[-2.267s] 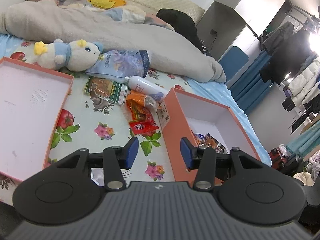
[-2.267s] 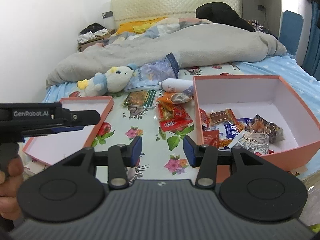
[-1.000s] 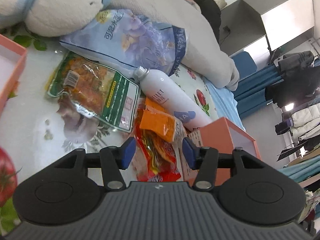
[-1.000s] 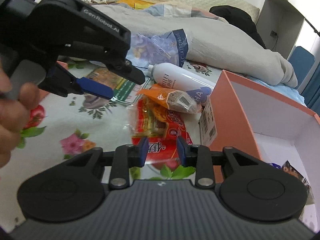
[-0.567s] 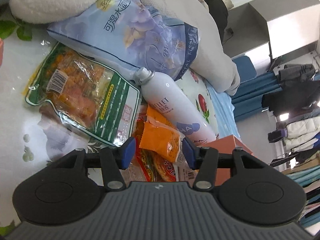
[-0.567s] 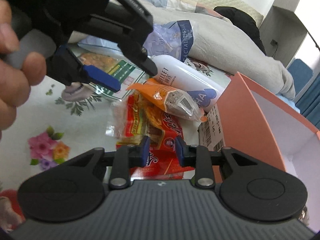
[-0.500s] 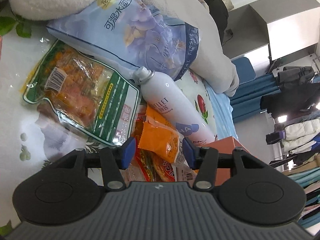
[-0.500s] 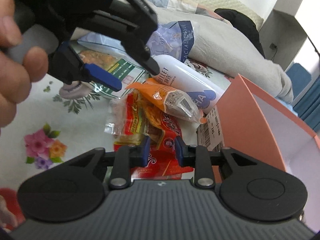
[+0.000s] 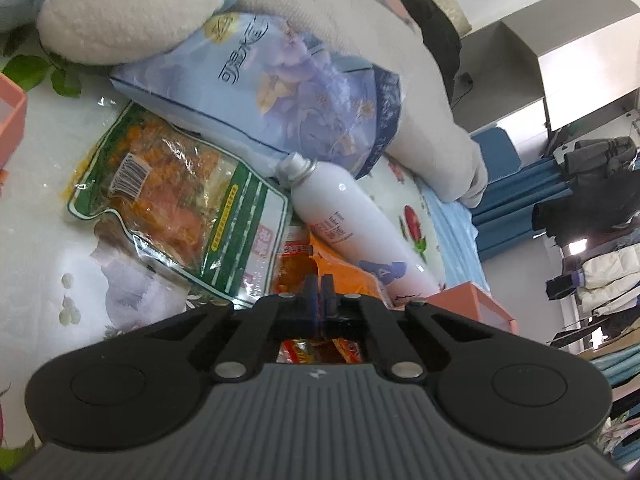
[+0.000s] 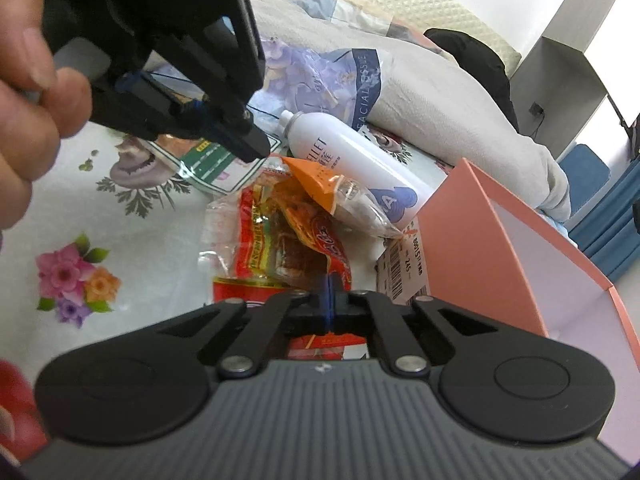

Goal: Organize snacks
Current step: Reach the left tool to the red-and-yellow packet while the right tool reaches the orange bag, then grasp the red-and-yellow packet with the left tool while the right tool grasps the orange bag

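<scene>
My left gripper [image 9: 319, 285] has its jaws closing tight on the corner of an orange snack packet [image 9: 348, 276]. In the right wrist view, the left gripper [image 10: 256, 148] pinches that orange packet [image 10: 320, 180] at its pointed end, with the packet tilted up. My right gripper [image 10: 328, 285] is closing on the near edge of a red snack packet [image 10: 280, 240], the film caught between its pads. Both packets lie in a small pile on the flowered bed sheet, beside the salmon box [image 10: 480, 248].
A white spray bottle [image 9: 344, 216] lies just behind the pile. A green-edged snack pouch [image 9: 172, 200] sits to its left, with a blue tissue pack [image 9: 280, 92] and a plush toy [image 9: 120, 8] beyond. A person's hand [image 10: 28, 112] holds the left gripper. A second box's corner [image 9: 12, 120] shows at far left.
Both grippers moved down into the snack pile and went from open to shut, the left on the orange packet's corner, the right on the red packet's edge.
</scene>
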A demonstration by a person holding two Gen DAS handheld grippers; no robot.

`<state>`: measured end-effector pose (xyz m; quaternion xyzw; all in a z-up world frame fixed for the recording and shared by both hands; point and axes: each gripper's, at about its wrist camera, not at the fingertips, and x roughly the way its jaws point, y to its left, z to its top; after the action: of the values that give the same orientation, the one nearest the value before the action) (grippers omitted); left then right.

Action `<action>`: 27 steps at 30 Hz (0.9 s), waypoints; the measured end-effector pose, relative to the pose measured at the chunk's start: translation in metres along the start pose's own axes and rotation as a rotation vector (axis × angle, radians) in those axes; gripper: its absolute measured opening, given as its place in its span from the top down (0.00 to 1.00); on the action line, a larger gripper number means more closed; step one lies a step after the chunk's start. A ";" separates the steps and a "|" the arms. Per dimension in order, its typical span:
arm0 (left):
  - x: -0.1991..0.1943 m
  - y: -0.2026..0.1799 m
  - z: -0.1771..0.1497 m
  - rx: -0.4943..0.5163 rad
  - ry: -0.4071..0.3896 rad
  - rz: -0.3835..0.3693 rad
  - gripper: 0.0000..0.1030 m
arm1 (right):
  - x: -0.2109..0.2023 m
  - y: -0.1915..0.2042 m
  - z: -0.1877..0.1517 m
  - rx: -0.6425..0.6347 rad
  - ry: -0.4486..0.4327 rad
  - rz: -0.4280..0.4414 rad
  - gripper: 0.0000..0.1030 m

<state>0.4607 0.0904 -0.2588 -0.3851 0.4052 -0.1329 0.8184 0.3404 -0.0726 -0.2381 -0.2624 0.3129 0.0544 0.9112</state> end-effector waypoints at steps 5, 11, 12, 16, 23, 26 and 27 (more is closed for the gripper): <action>-0.020 -0.010 -0.007 0.015 -0.024 -0.001 1.00 | -0.016 -0.001 0.000 0.000 -0.020 0.018 0.98; -0.049 -0.015 -0.020 0.047 -0.040 0.002 1.00 | -0.041 0.000 -0.002 0.020 -0.038 0.069 0.98; -0.051 -0.015 -0.023 0.050 -0.034 -0.005 1.00 | -0.045 0.001 -0.004 0.020 -0.045 0.071 0.98; -0.056 -0.009 -0.032 0.053 -0.014 0.027 0.99 | -0.051 0.002 -0.006 0.016 -0.049 0.069 0.97; -0.042 0.018 -0.047 -0.064 0.059 0.013 0.66 | -0.048 -0.018 -0.001 0.099 -0.065 0.054 0.95; -0.034 0.026 -0.050 -0.102 0.075 -0.002 0.58 | -0.042 -0.017 0.005 0.061 -0.060 0.043 0.95; -0.031 0.028 -0.051 -0.117 0.083 -0.006 0.58 | -0.038 -0.016 0.007 0.045 -0.053 0.045 0.94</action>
<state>0.3995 0.0989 -0.2812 -0.4274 0.4448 -0.1274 0.7767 0.3183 -0.0800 -0.2035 -0.2334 0.2956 0.0747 0.9233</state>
